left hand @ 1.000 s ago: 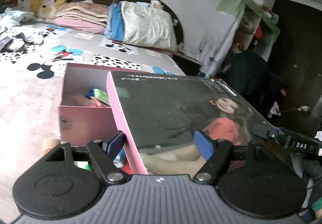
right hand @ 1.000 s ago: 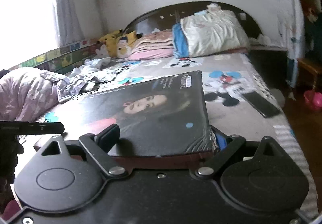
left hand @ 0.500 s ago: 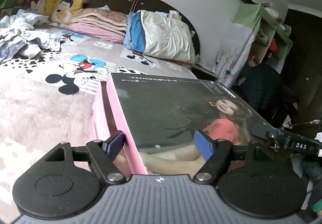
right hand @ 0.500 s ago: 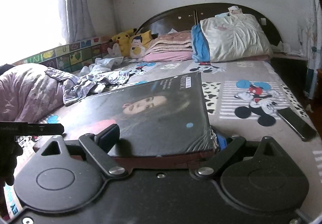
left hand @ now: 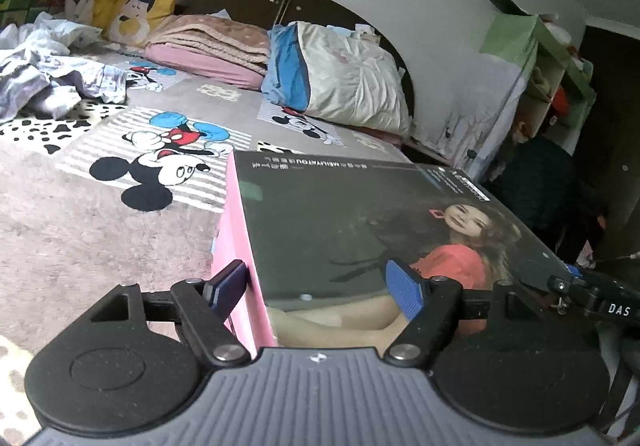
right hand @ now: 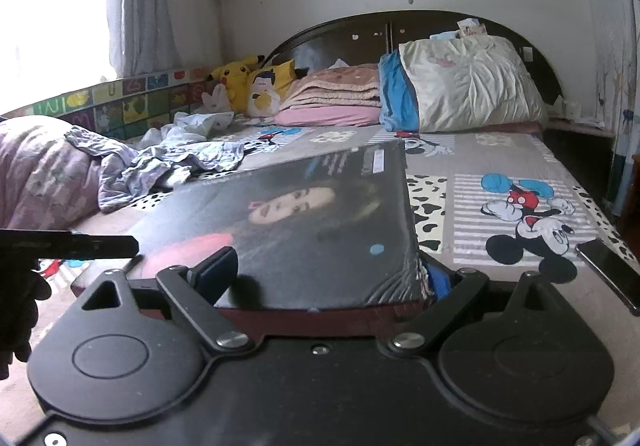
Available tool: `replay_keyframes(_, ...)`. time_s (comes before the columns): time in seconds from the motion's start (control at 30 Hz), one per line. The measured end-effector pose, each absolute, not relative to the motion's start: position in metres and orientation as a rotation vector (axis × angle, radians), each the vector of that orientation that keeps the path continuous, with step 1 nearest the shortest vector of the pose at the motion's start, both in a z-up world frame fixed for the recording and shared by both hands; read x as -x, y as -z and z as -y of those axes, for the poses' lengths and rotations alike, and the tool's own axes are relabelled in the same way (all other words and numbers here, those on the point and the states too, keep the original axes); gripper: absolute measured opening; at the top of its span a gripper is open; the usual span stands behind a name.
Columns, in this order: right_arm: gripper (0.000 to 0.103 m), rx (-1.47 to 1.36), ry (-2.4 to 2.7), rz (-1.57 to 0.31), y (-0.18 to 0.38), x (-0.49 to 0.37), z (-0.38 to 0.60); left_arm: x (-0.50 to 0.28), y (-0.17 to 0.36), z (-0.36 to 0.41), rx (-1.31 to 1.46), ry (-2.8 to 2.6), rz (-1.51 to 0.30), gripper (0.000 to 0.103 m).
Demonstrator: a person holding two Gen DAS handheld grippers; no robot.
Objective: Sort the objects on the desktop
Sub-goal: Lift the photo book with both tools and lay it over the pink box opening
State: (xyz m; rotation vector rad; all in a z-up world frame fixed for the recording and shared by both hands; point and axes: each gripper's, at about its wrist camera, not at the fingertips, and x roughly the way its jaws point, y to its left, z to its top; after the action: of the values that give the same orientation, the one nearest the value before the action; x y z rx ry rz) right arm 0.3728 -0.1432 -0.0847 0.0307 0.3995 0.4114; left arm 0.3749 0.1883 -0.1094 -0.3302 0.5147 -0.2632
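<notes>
Box lid (left hand: 360,230) clamped between both claws (left (left hand: 316,288), right (right hand: 320,278)).

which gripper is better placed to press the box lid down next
Neither alone. Left gripper and right gripper each clamp an edge of the box lid, so both should lower it together.

You've got the flat dark photo-printed box lid (left hand: 360,230) sitting over the cartoon-print bedspread (left hand: 168,149), white-and-blue pillow (left hand: 344,81) behind it, black phone (right hand: 608,274) to the right.
</notes>
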Motion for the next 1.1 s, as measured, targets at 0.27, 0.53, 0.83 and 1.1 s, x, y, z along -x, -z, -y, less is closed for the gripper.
replay_keyframes(0.27, 0.093, -0.030, -0.397, -0.414, 0.091, -0.394, 0.142, -0.388, 0.125, -0.185, 0.348, 0.255, -0.521, 0.075)
replay_keyframes(0.53, 0.093, -0.037, -0.339, -0.412, 0.097, -0.394, 0.146, -0.388, 0.123, -0.165, 0.305, 0.169, -0.548, 0.076)
replay_keyframes(0.83, 0.092, -0.226, -0.331, -0.491, 0.114, -0.405, 0.178, -0.384, 0.118, -0.147, 0.232, 0.135, -0.549, 0.081)
replay_keyframes(1.1, 0.092, -0.371, -0.333, -0.547, 0.130, -0.415, 0.196, -0.391, 0.113, -0.133, 0.131, 0.078, -0.604, 0.082)
